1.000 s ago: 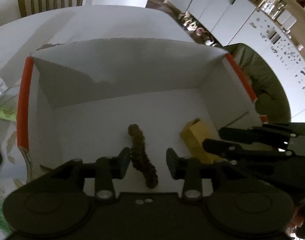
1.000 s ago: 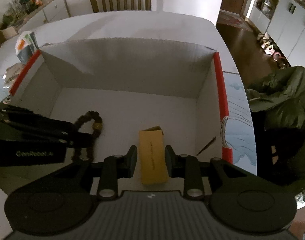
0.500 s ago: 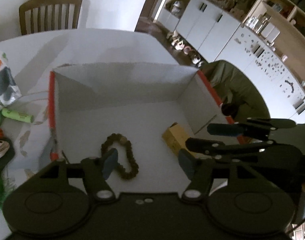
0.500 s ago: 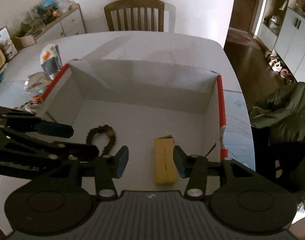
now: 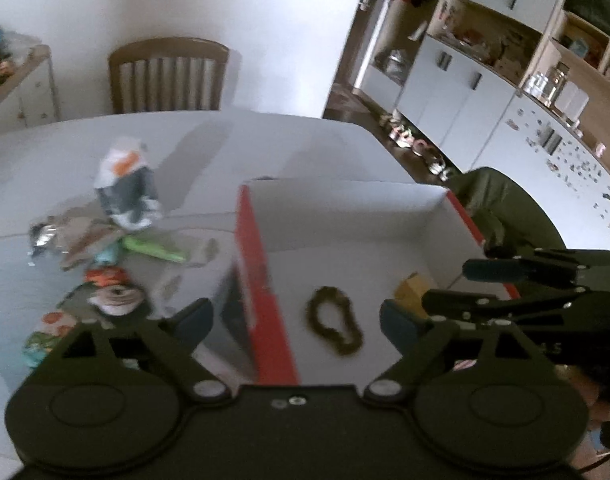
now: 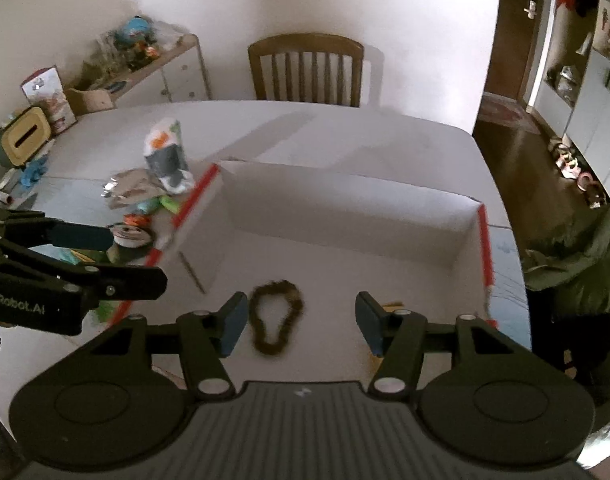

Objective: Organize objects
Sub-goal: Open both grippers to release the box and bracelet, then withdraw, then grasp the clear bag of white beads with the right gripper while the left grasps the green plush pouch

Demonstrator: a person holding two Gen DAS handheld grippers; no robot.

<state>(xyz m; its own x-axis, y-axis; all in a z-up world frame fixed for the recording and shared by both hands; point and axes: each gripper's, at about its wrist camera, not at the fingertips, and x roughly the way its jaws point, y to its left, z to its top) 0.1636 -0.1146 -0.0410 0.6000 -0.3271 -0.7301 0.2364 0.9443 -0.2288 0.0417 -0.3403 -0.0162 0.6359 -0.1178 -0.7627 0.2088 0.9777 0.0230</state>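
A white open box with red edges point(image 5: 247, 248) point(image 6: 481, 248) stands on the table. On its floor lie a brown bead bracelet point(image 5: 337, 326) point(image 6: 276, 320) and a small yellow box point(image 5: 411, 286), mostly hidden behind my right finger in the right wrist view point(image 6: 393, 304). My left gripper point(image 5: 297, 320) is open and empty, raised above the box's left wall. My right gripper point(image 6: 301, 322) is open and empty, raised above the box's near side.
Left of the box lies a pile of loose items: a white and grey pouch point(image 5: 125, 188) point(image 6: 167, 156), a green tube point(image 5: 153, 248), a foil wrapper point(image 5: 43, 236), round snack packs point(image 5: 113, 296). A wooden chair point(image 6: 305, 68) stands behind the table. A green jacket point(image 6: 577, 248) hangs at right.
Both grippers have opened wide, let go of the bracelet and the yellow box inside the box, and pulled up and back. The left gripper has swung left toward the pile.
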